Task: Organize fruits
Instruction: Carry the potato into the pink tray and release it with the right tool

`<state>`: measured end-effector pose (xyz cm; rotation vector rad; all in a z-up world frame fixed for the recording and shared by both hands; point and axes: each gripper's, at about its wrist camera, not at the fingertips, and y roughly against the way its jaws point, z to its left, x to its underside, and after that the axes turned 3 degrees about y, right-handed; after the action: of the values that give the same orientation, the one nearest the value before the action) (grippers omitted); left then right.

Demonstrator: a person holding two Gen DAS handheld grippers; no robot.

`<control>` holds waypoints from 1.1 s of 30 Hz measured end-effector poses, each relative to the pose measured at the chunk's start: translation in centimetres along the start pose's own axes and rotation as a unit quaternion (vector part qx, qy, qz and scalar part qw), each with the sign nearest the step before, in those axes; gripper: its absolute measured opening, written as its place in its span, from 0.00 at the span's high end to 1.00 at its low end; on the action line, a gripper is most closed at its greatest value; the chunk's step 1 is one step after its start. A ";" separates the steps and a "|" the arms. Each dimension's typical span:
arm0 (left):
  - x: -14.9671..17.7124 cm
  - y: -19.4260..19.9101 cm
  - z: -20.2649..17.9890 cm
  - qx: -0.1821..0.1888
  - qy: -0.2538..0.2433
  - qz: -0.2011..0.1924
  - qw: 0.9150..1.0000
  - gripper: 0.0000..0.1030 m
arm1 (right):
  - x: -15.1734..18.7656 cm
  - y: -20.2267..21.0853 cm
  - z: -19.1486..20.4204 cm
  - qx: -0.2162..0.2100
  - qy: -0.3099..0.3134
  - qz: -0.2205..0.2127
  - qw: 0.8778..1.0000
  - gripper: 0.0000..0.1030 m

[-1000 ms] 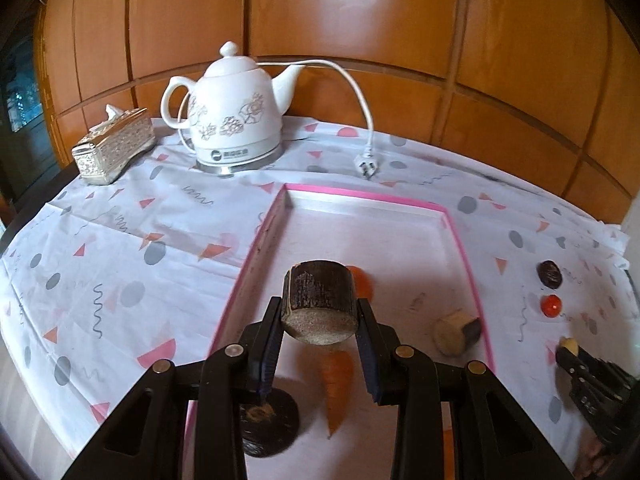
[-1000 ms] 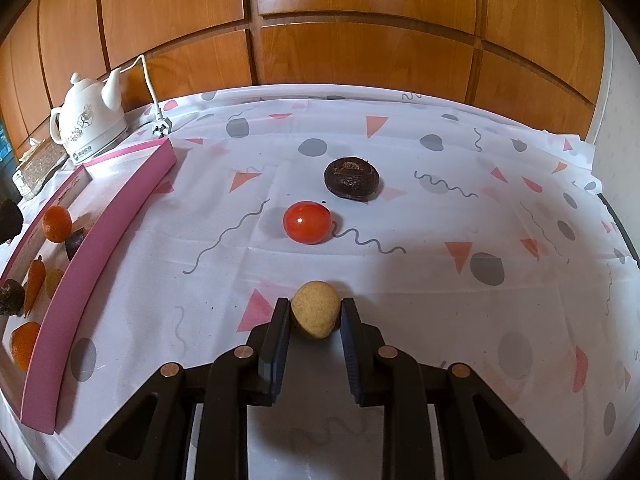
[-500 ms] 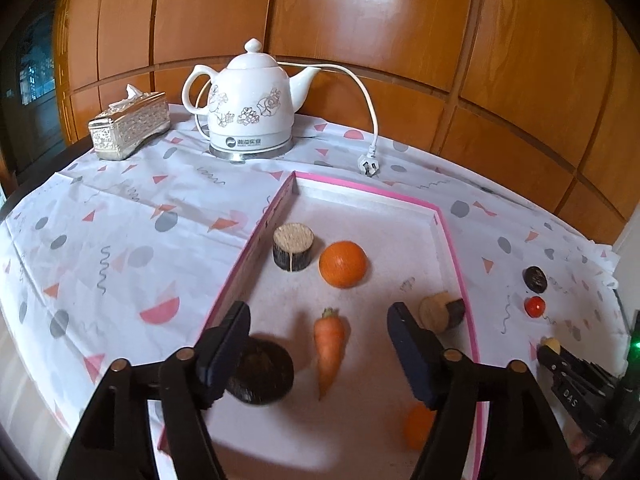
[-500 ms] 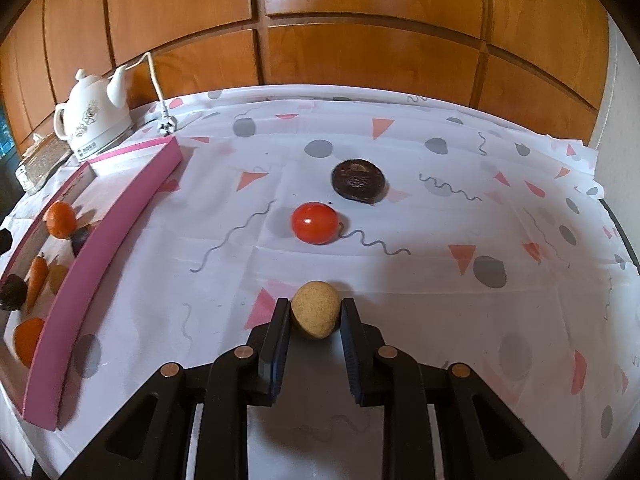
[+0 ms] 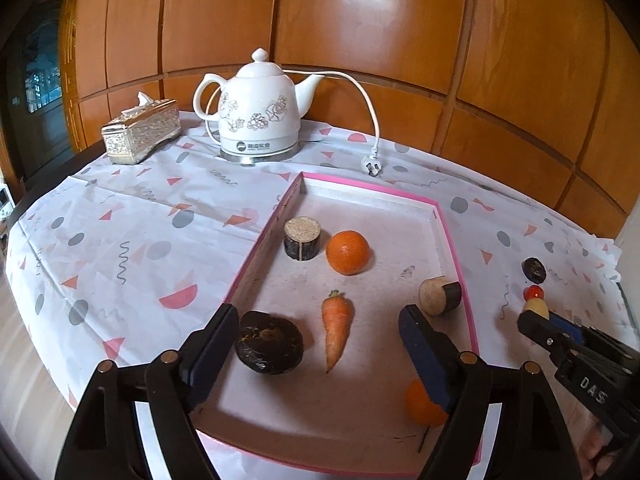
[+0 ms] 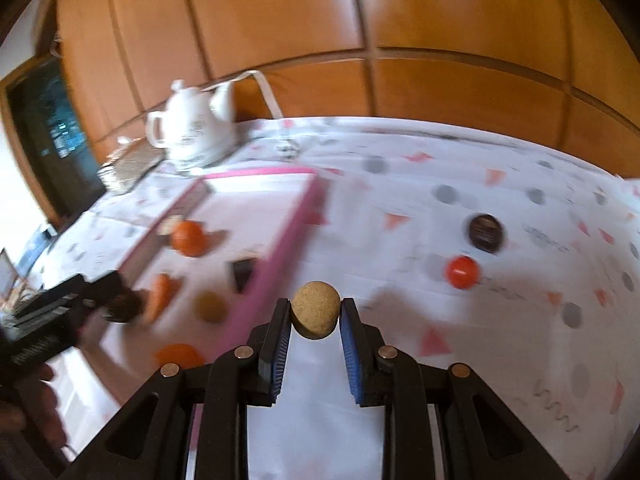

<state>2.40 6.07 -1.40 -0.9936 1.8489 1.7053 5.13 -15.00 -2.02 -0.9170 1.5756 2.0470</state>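
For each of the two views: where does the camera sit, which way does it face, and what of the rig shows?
Left wrist: on the left hand-held gripper, open above the tray, facing the kettle; the right hand-held gripper shows at right.
Right wrist: on the right hand-held gripper, holding the tan ball, facing the tablecloth.
Shared: tray, kettle, orange, tomato.

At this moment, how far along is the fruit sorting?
Well along: six pieces already lie in the pink tray, including an orange and a carrot. The right tongs grip a tan ball; the left tongs hang open. A red tomato and dark fruit remain on the cloth.
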 end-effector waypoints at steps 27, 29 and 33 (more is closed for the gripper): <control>0.0 0.5 3.6 -0.028 0.047 -0.008 0.998 0.17 | -1.8 -3.1 8.3 -0.061 0.068 0.034 0.995 0.70; 0.1 0.6 3.4 -0.026 0.044 -0.009 0.999 0.17 | -1.7 -2.7 8.2 -0.055 0.065 0.028 0.996 0.69; 0.1 0.8 2.8 -0.021 0.037 -0.010 0.999 0.17 | -1.8 -1.6 7.9 -0.034 0.065 0.008 0.997 0.67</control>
<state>1.29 8.77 -1.39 -1.1025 1.8478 1.7246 5.40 -6.88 -0.68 -1.0864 1.5909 2.1021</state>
